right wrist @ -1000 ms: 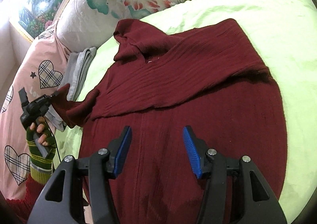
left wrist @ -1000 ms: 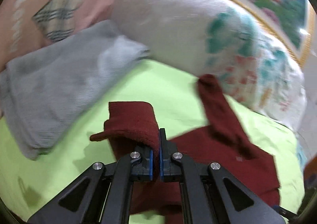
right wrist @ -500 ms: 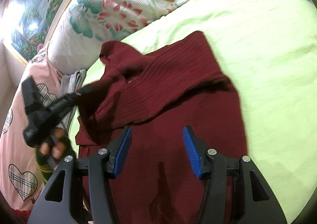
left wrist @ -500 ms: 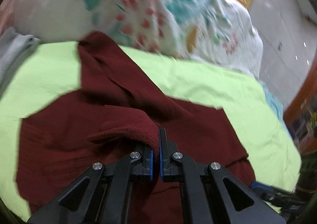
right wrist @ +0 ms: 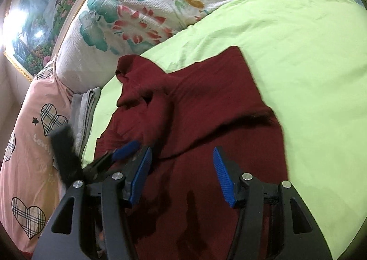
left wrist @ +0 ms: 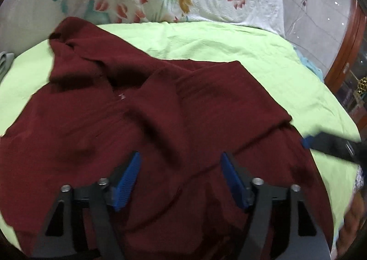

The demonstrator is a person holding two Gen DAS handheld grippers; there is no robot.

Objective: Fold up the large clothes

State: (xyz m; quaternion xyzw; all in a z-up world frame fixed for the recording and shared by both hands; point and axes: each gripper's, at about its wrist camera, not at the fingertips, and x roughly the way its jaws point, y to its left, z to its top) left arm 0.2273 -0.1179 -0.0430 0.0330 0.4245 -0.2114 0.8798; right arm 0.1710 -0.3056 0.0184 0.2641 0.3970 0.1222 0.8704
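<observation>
A dark red knit sweater (left wrist: 160, 108) lies on the lime green bed sheet (left wrist: 229, 39), with both sleeves folded across its body and its collar toward the pillows. It also shows in the right wrist view (right wrist: 206, 108). My left gripper (left wrist: 180, 161) is open and empty just above the sweater's middle. My right gripper (right wrist: 182, 156) is open and empty over the sweater's lower part. The left gripper (right wrist: 123, 153) appears blurred beside the right one, at the sweater's left edge. The right gripper's blue tip (left wrist: 308, 141) shows at the sweater's right edge.
A white floral pillow (right wrist: 142, 12) lies behind the sweater. A pink quilt with plaid hearts (right wrist: 27, 145) and a folded grey garment (right wrist: 84, 108) are at the left. A framed landscape picture (right wrist: 41, 16) hangs behind. A wooden frame (left wrist: 346, 53) stands at the right.
My left gripper carried the sleeve cuff rightward across the sweater's body, then opened and let it go. The sleeve now lies folded over the front. The right gripper stayed open.
</observation>
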